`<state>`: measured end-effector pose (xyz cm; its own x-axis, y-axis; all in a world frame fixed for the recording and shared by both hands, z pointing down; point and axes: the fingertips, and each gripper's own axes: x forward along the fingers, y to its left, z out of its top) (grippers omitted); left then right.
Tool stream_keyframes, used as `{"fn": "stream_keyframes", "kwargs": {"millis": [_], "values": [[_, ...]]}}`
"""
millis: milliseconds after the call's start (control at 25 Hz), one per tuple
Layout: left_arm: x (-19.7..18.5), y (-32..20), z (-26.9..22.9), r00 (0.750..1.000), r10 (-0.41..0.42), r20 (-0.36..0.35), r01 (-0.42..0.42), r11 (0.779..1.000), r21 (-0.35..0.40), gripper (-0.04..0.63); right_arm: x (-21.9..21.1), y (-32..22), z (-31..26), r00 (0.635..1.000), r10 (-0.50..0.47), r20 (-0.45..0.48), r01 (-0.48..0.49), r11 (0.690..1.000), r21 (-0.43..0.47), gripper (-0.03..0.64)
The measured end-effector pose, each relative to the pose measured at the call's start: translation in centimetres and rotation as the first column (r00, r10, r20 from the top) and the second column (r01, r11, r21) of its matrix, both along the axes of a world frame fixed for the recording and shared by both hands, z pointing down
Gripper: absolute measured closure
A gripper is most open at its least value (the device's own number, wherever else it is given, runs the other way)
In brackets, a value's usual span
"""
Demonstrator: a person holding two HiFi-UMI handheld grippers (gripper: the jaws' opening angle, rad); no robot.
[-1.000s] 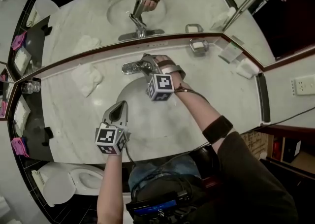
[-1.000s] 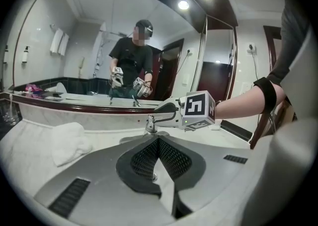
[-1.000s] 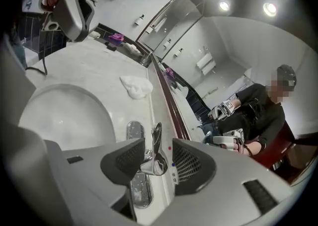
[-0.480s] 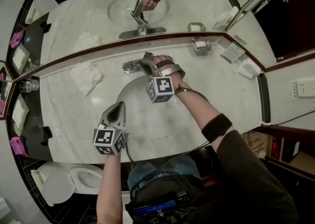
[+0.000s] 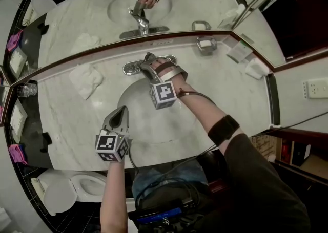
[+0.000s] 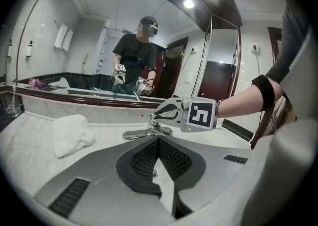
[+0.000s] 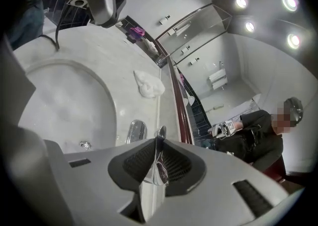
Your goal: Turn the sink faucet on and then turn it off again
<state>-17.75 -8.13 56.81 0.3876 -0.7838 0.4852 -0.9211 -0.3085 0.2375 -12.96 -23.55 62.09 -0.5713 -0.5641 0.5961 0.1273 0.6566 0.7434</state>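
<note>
**Right gripper clamped on the faucet handle, left gripper idle at the basin's front**

Nearest the person, low at the left of the head view, a white toilet point(image 5: 61, 191) stands beside the vanity. Just beyond it, the left gripper point(image 5: 121, 110) hovers over the near-left rim of the sink basin point(image 5: 148, 127). Its jaws are pressed together with nothing between them, and its tips point toward the back of the tabletop point(image 5: 225, 86), a pale marble slab.

Across the basin, the person's right forearm reaches over the bowl to the right gripper point(image 5: 149, 66). Its marker cube hangs above the far side of the basin. Its jaws have just been closing, and the chrome lever handle point(image 7: 157, 163) of the faucet point(image 5: 132, 67) stands between them, gripped by the pads on both sides. The faucet sits at the centre of the back of the tabletop, behind the basin, and its base plate runs left and right.

To the left of the faucet, well apart from it, a crumpled white towel point(image 5: 85, 80) lies on the marble. To the right, near the back edge, sits a soap dish point(image 5: 206, 45) holding a white bar.

Farthest back, the mirror point(image 5: 205, 1) rises behind a dark red ledge and reflects the basin, the faucet and both grippers.
</note>
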Motion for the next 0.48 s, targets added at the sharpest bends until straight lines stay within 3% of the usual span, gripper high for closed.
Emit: {"fn": "stream_keyframes", "kwargs": {"millis": [240,480], "values": [[-0.3,0.2,0.2,1.0,-0.007,-0.005,0.007,1.0,-0.002,0.594,-0.7,1.2,1.7,0.993,-0.064,-0.098,0.071,0.995,0.066,0.543],[-0.9,0.6,0.4,1.0,-0.018,-0.007,0.018,1.0,-0.006,0.594,-0.7,1.1,1.7,0.995,-0.044,-0.088,0.05,0.996,0.074,0.544]]}}
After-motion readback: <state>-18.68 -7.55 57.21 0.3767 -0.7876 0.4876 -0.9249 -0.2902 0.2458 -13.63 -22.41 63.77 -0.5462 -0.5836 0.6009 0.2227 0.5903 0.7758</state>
